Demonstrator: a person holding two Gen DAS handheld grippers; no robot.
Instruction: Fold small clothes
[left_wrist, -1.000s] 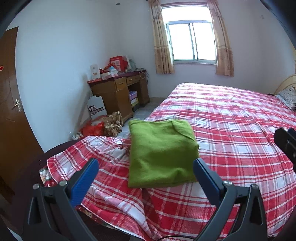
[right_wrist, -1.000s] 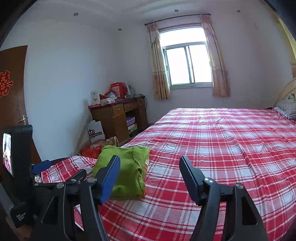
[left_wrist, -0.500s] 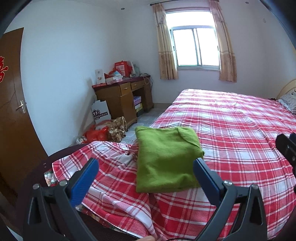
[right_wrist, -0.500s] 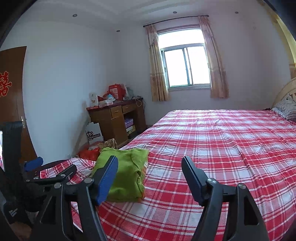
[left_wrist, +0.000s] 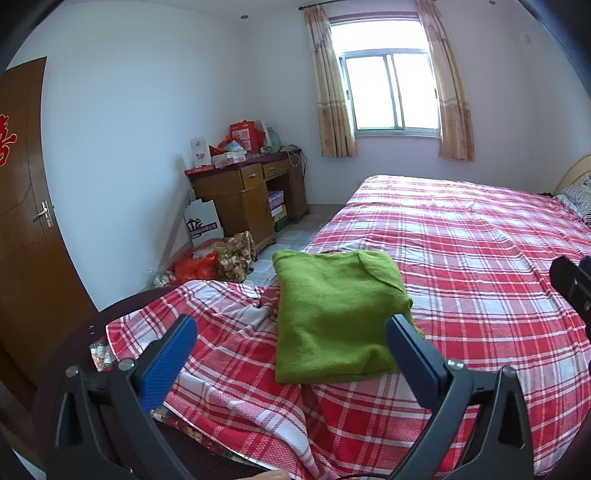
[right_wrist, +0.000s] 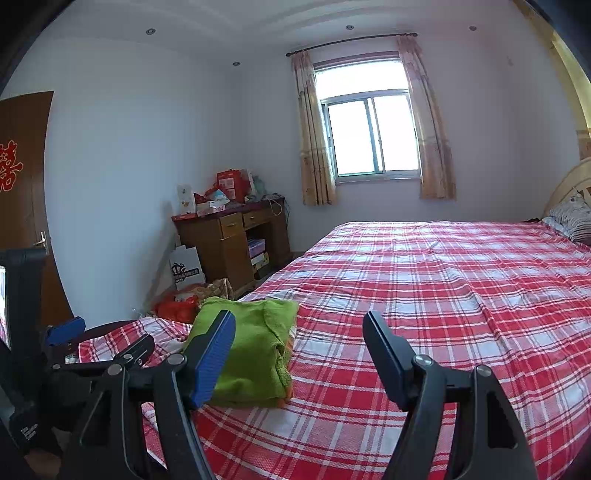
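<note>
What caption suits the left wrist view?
Folded green garment lies on the plaid bed beyond the open left tongs.

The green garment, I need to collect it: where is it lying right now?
The folded green garment lies on the red plaid bedspread near the bed's left foot corner, the side toward the wooden desk, untouched.

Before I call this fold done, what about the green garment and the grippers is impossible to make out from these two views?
- Green garment: underside and inner layers hidden by its own folds in both views.
- Its near left part in the right wrist view: covered by a finger of the right gripper.
- Orange edge under it: too little shows to identify.
- Left gripper: body cut off by the bottom edge.
</note>
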